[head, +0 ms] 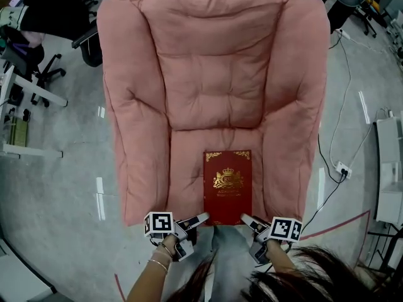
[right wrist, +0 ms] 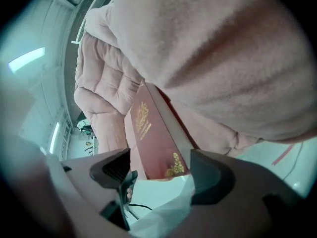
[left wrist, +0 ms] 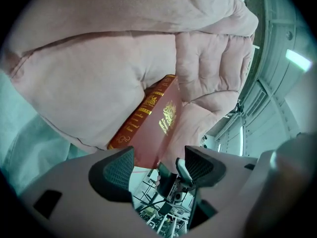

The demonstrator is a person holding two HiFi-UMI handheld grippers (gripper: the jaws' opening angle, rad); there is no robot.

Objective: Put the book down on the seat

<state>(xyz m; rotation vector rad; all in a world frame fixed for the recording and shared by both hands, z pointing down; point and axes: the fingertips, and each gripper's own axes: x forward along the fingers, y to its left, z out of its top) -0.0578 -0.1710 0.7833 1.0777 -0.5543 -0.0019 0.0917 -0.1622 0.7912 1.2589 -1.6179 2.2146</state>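
A dark red book (head: 228, 184) with gold print lies flat, cover up, on the seat cushion (head: 182, 168) of a pink armchair, close to its front edge. My left gripper (head: 192, 222) hovers just off the book's near left corner, open and empty. In the left gripper view the book (left wrist: 158, 118) lies beyond the open left gripper (left wrist: 158, 165). My right gripper (head: 249, 221) is at the near right corner, jaws wide. In the right gripper view the book's corner (right wrist: 151, 138) shows in the gap of the right gripper (right wrist: 161, 170), with neither pad pressing on it.
The armchair's thick arms (head: 135, 143) flank the seat and its back (head: 214, 74) rises behind. A black office chair (head: 38, 68) stands at the far left. A power strip (head: 343, 168) with cables and a white unit (head: 390, 168) are at the right. Red tape (head: 340, 225) marks the floor.
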